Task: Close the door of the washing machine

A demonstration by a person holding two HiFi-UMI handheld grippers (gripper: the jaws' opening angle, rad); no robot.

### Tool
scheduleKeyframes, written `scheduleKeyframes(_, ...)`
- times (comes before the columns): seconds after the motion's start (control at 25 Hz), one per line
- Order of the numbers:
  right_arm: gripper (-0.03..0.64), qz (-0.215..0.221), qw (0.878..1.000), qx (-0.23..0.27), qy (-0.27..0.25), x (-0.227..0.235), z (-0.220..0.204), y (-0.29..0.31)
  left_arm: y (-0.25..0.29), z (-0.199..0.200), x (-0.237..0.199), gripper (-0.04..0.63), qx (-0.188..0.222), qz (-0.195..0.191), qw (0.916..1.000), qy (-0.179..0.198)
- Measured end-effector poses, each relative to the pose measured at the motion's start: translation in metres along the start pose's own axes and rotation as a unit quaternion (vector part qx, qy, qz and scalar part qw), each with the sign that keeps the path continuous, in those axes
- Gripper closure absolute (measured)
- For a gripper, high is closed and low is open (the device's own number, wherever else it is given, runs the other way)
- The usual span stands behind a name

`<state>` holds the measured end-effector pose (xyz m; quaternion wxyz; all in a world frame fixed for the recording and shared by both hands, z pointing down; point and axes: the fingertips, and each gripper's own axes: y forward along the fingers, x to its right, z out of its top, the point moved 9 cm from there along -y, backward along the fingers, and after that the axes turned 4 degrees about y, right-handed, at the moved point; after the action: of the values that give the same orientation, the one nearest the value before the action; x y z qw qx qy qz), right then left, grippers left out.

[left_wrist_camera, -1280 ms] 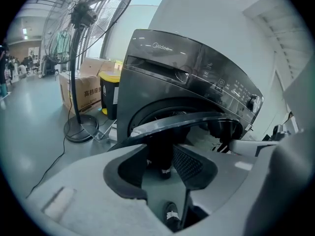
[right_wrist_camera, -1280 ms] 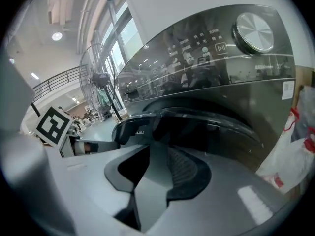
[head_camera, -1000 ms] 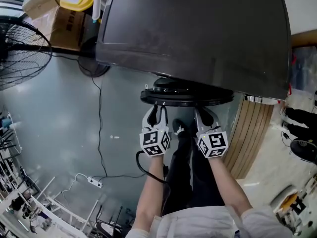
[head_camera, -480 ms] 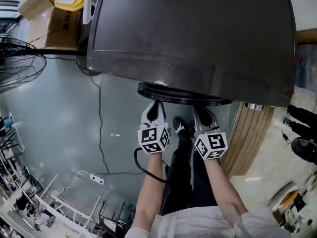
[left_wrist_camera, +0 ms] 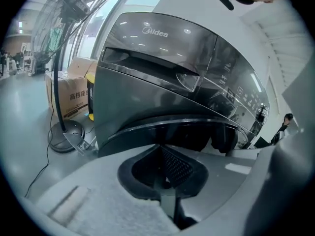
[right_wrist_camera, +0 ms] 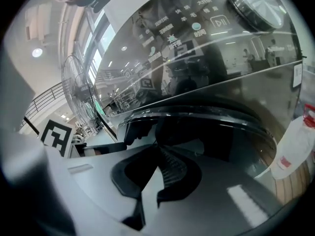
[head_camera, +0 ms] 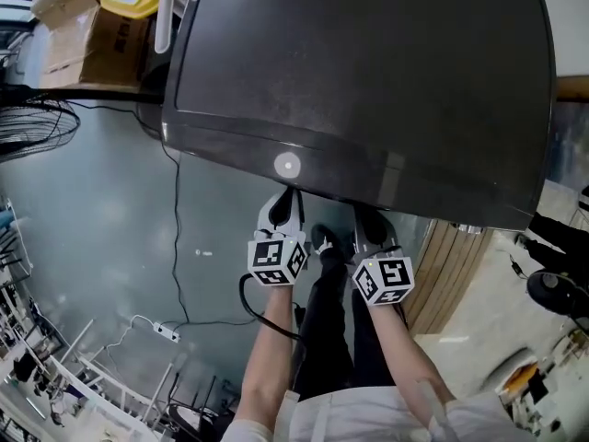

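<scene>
1. The door (left_wrist_camera: 197,134) of the washing machine (head_camera: 368,81) sits on the machine's front, on the side near the person. Both gripper views show its dark curved rim just beyond the jaw tips.
2. A second ago the rim stuck well out from under the machine's top edge in the head view. Now it is almost hidden beneath that edge, so the door has swung in towards the front.
3. I judge the door nearly closed. No view shows whether it has latched.
4. The left hand-held gripper (head_camera: 283,205) has its jaws pressed together with nothing between them, its tips close to the door's left part.
5. The right hand-held gripper (head_camera: 368,221) is likewise closed and empty, near the door's right part. I cannot tell if either one touches the door.
6. A last firm push may be needed.
7. Farther left, a cable (head_camera: 179,247) trails over the floor (head_camera: 110,238), with a cardboard box (head_camera: 83,35) at the far left.
</scene>
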<state>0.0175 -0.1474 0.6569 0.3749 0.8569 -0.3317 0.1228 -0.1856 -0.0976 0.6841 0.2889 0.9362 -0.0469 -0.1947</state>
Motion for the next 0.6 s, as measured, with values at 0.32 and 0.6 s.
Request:
scheduleKeyframes(0.32, 0.614, -0.082, 0.995, 0.045, 0.033, -0.013, -0.009, 0.002, 0.004, 0.0, -0.008, 0.597, 0.004, -0.037, 0.9986, 0.039)
scheduleKeyframes(0.6, 0.614, -0.095, 0.994, 0.04, 0.022, -0.019, -0.007, 0.003, 0.003, 0.005, -0.017, 0.589, -0.005, -0.077, 0.9956, 0.054)
